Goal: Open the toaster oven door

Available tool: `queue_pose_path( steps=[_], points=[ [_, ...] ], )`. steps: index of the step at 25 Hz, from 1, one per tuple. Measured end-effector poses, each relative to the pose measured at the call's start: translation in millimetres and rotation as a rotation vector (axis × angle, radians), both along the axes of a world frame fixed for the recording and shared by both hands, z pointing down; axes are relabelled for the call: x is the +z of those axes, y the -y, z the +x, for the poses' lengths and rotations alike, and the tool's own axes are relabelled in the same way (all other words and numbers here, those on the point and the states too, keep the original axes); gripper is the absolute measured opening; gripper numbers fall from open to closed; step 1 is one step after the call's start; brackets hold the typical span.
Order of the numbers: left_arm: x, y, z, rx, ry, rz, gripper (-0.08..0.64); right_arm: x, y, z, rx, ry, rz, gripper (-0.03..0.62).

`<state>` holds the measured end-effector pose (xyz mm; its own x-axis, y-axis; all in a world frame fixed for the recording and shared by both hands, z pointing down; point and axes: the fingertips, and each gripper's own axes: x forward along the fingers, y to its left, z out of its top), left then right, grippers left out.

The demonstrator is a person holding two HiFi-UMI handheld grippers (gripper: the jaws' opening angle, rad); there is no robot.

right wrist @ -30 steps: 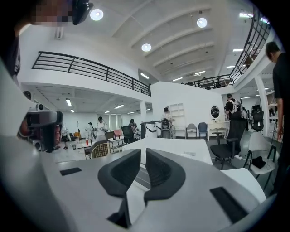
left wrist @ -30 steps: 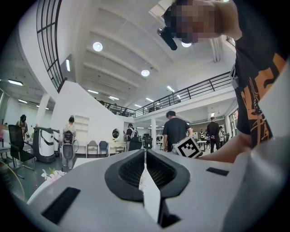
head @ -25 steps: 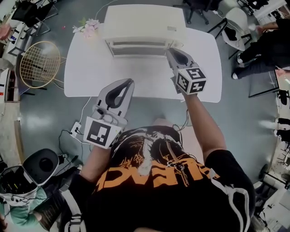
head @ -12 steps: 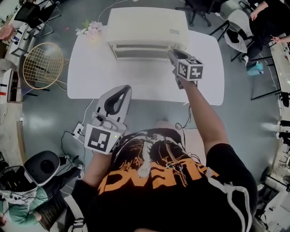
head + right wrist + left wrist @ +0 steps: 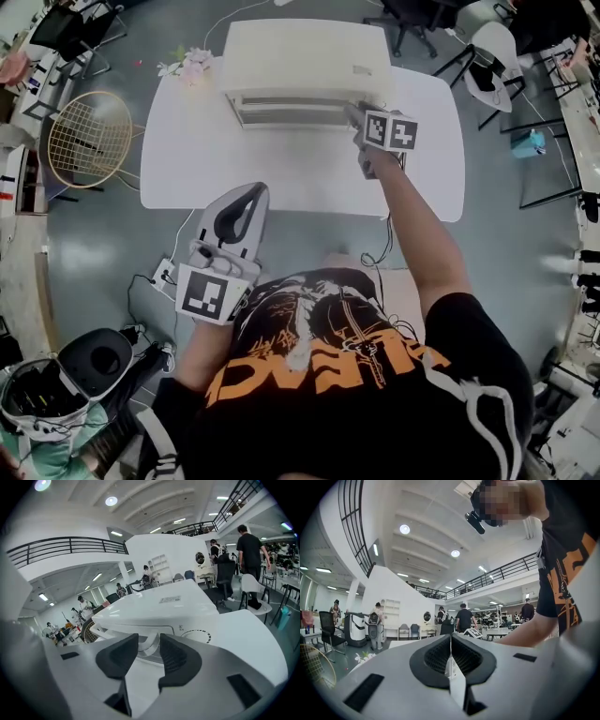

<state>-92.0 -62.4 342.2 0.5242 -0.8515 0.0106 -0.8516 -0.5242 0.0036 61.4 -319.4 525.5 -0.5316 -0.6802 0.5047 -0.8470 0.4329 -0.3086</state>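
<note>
A cream-white toaster oven (image 5: 305, 61) stands at the far side of the white table (image 5: 187, 159), its door closed, with the bar handle (image 5: 110, 632) running across the door's top. My right gripper (image 5: 357, 113) is at the oven's front right corner. In the right gripper view my right gripper (image 5: 149, 642) has its jaws opening; the handle's right end shows in the gap and the pads do not press on it. My left gripper (image 5: 246, 194) hovers over the table's near edge, shut and holding nothing. In its own view my left gripper (image 5: 451, 641) points out into the room.
Pink flowers (image 5: 186, 60) lie left of the oven. A round wire chair (image 5: 84, 131) stands left of the table, a power strip (image 5: 163, 271) lies on the floor below it, and a white chair (image 5: 492, 52) is at the upper right. A dial (image 5: 199, 634) sits right of the door.
My right gripper has moved forward and up to the oven's front right corner and its jaws have spread. My left gripper has drifted slightly back toward the person.
</note>
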Motion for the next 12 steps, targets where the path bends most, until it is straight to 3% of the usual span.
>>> queue_pose_path(
  steps=[6,12],
  points=[
    [4.6,8.6,-5.0,0.008,-0.007,-0.002,0.023,9.2,10.4,-11.4,0.017,0.109,-0.121,0.135],
    [1.6,12.3,-0.9,0.020,-0.017,-0.001,0.023,7.4,11.0,-14.8,-0.017,0.135,-0.190,0.126]
  ],
)
